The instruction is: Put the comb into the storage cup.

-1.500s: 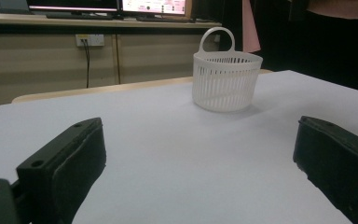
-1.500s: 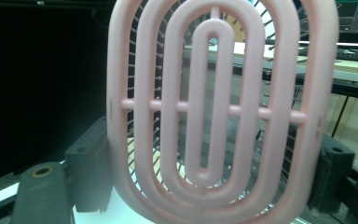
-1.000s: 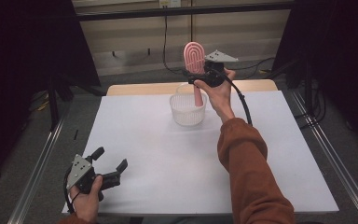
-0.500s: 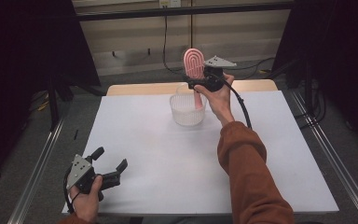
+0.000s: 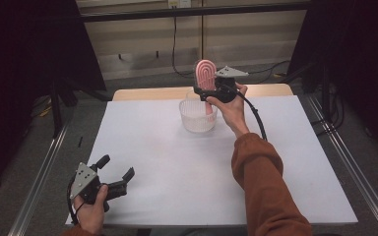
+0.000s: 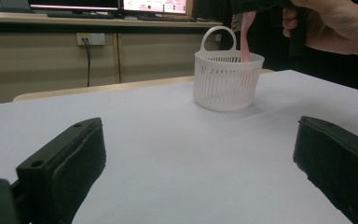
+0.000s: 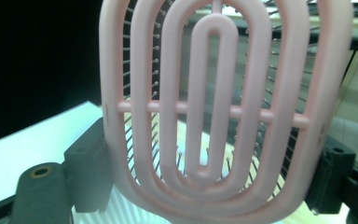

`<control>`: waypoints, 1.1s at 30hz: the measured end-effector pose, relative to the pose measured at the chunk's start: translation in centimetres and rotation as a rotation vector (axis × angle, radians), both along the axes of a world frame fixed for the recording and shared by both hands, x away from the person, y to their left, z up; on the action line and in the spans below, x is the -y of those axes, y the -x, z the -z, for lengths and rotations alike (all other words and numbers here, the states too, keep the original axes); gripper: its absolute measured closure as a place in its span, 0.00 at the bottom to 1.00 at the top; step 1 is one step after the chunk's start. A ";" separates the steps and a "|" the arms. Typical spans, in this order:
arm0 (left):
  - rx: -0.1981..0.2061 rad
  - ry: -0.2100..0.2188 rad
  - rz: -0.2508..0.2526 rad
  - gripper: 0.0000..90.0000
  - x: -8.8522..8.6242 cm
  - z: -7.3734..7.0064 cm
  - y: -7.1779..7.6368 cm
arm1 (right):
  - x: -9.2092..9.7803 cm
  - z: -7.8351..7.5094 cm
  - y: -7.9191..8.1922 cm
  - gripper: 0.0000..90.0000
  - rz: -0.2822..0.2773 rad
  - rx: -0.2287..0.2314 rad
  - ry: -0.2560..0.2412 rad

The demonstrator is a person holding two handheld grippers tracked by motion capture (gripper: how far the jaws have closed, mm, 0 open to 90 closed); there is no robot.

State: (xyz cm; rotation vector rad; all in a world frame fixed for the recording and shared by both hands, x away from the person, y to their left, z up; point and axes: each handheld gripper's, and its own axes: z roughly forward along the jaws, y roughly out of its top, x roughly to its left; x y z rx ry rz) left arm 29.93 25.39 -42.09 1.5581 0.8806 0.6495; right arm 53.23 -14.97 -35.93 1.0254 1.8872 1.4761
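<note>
Our right gripper (image 5: pixel 210 93) pinched the pink vented plastic hairbrush (image 5: pixel 206 73) upright, handle inside the white slatted basket (image 5: pixel 197 116); tilting could topple it. Our left gripper (image 5: pixel 115 174) sat spread.

This looks like a lab or recording room set up for capture work. A white-topped table (image 5: pixel 177 167) stands alone at the centre of the high view, flanked by metal rails (image 5: pixel 39 187) on the floor. Black curtains (image 5: pixel 24 59) hang at upper left and right. Cables (image 5: pixel 174 44) run down the beige back wall, and monitors (image 6: pixel 116 4) sit on a bench (image 6: pixel 74 19) at the top of the left gripper view.
</note>
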 end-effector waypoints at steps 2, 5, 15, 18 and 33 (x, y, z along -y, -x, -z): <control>0.003 0.001 0.001 0.03 0.0 0.0 0.0 | 0.0 0.2 0.0 0.21 0.002 -0.007 0.004; 0.001 -0.001 -0.001 0.03 0.0 0.0 0.0 | 0.3 0.8 0.1 0.21 0.008 -0.020 0.002; -0.001 -0.004 0.003 0.03 0.0 0.0 0.0 | 0.2 1.9 0.4 0.21 0.009 -0.020 0.037; 0.002 -0.003 -0.002 0.03 0.0 0.0 0.0 | 0.0 2.2 0.5 0.21 0.002 -0.014 0.040; -0.002 -0.007 -0.004 0.03 -0.1 0.0 0.0 | -1.0 2.4 1.0 0.19 -0.017 -0.008 0.012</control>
